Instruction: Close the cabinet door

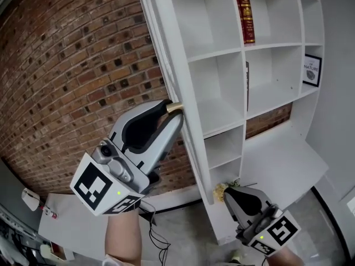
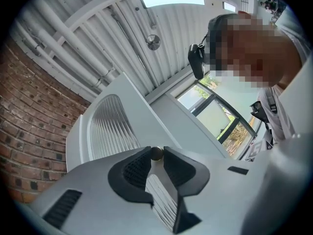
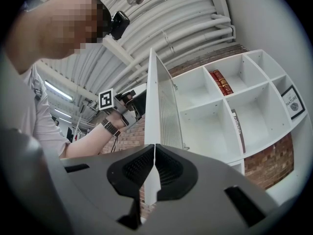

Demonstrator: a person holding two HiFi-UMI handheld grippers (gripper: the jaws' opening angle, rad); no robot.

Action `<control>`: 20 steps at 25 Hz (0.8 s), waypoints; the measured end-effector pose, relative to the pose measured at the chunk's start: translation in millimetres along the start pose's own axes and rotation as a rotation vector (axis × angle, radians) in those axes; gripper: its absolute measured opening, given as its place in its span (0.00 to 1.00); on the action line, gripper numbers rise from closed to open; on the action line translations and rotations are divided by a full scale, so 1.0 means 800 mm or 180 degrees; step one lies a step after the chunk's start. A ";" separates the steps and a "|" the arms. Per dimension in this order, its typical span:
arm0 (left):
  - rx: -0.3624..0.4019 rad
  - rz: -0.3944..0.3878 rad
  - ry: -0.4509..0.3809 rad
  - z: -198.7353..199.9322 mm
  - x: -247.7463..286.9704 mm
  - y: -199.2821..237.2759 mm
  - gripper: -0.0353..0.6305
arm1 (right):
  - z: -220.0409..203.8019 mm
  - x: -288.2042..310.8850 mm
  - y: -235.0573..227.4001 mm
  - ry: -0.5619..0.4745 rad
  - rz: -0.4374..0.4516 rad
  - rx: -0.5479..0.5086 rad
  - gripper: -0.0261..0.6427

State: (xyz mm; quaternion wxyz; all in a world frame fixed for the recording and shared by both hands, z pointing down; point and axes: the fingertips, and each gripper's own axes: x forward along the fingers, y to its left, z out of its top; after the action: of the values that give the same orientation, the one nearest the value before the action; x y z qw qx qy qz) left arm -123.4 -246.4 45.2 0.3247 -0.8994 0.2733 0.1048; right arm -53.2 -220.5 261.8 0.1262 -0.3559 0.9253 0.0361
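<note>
The cabinet door [image 1: 172,60] is swung open and seen edge-on, running from 12 o'clock down to the centre of the head view, at 9 o'clock of the white shelving [image 1: 277,43]. Its brass knob [image 1: 175,108] is clasped between the left gripper's [image 2: 156,152] jaws. The right gripper [image 1: 228,193], at 5 o'clock beside the door's lower corner, is clenched, apparently on nothing. A red book [image 1: 244,13] is shelved at 1 o'clock.

We count two hand-held grippers: the left one [image 1: 173,110] at eight o'clock in the head view and the right one [image 1: 227,192] at five. There is one cabinet door [image 1: 178,76] with one brass knob [image 1: 175,107], and one white shelf unit [image 1: 277,159]. On its shelves we count two red books [image 1: 244,13] at one o'clock, one thin dark book [image 1: 247,85], and one framed print [image 1: 312,70] at three.
</note>
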 end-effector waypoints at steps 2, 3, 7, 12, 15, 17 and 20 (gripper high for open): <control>0.0022 0.0007 -0.0007 -0.001 0.008 -0.005 0.19 | -0.001 -0.003 -0.005 -0.0006 -0.0037 0.0008 0.07; 0.0042 0.0017 -0.0014 -0.002 0.013 -0.007 0.19 | -0.001 -0.005 -0.009 -0.0012 -0.0050 0.0013 0.07; 0.0099 0.0033 -0.0021 -0.007 0.037 -0.015 0.18 | -0.001 -0.014 -0.027 -0.0044 -0.0114 0.0034 0.07; -0.0015 0.0040 -0.0065 -0.013 0.067 -0.022 0.18 | 0.004 -0.032 -0.049 -0.0074 -0.0249 0.0057 0.07; -0.0034 0.0103 -0.0081 -0.017 0.081 -0.027 0.18 | 0.005 -0.042 -0.060 -0.0078 -0.0302 0.0078 0.07; -0.0033 0.0143 -0.0071 -0.021 0.089 -0.030 0.18 | 0.005 -0.049 -0.067 -0.0081 -0.0325 0.0084 0.07; -0.0024 0.0198 -0.0052 -0.026 0.106 -0.033 0.18 | 0.007 -0.054 -0.080 -0.0089 -0.0353 0.0069 0.07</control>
State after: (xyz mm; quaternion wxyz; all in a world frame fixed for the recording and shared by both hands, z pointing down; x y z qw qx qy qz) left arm -37.9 -278.5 44.0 0.3201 -0.8908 0.2980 0.1232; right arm 21.8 -239.2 268.8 0.1447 -0.4046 0.9026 0.0240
